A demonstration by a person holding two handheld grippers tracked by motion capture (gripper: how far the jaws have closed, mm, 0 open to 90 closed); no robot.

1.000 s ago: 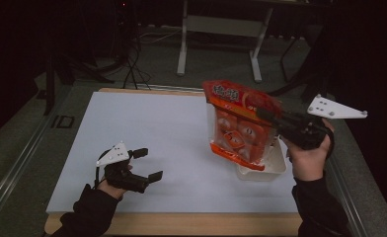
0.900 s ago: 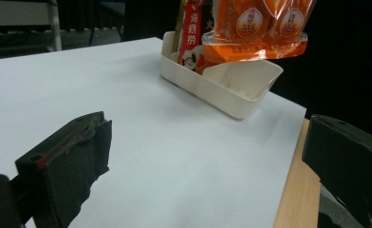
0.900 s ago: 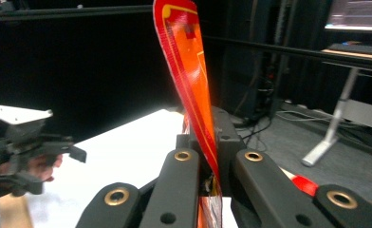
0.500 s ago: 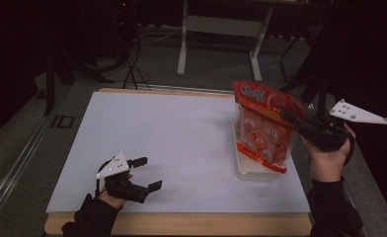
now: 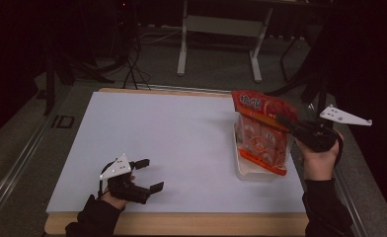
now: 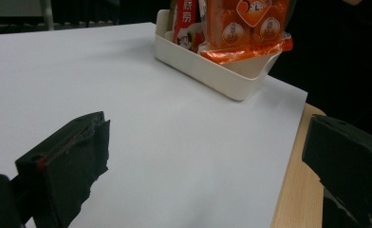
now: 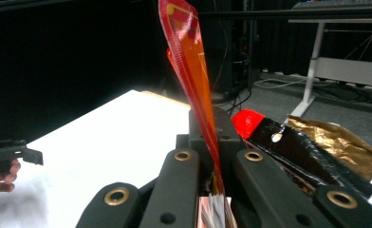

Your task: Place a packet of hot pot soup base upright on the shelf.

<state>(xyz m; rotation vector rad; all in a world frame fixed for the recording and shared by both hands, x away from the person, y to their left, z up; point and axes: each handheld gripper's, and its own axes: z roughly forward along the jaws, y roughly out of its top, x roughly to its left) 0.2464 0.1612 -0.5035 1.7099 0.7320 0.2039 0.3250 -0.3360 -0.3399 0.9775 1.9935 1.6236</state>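
Note:
An orange-red snack bag (image 5: 261, 129) stands upright in a cream plastic tray (image 5: 254, 173) at the right of the white sheet. My right gripper (image 5: 284, 120) is shut on the bag's upper right edge; in the right gripper view the bag's thin sealed edge (image 7: 193, 85) rises from between the jaws. In the left gripper view the bag's lower part (image 6: 241, 26) rests inside the tray (image 6: 222, 76). My left gripper (image 5: 146, 174) hovers open at the near left of the sheet, with nothing between its jaws.
The white sheet (image 5: 172, 143) covers a wooden table whose bare edge (image 5: 181, 224) runs along the front. Metal table legs (image 5: 184, 44) and cables lie on the dark floor behind. A dark wrapper with a red end (image 7: 288, 142) sits beside the right gripper's jaws.
My right gripper carried the bag rightward and down until its lower end sits in the tray. The left gripper sank slightly toward the sheet, still open.

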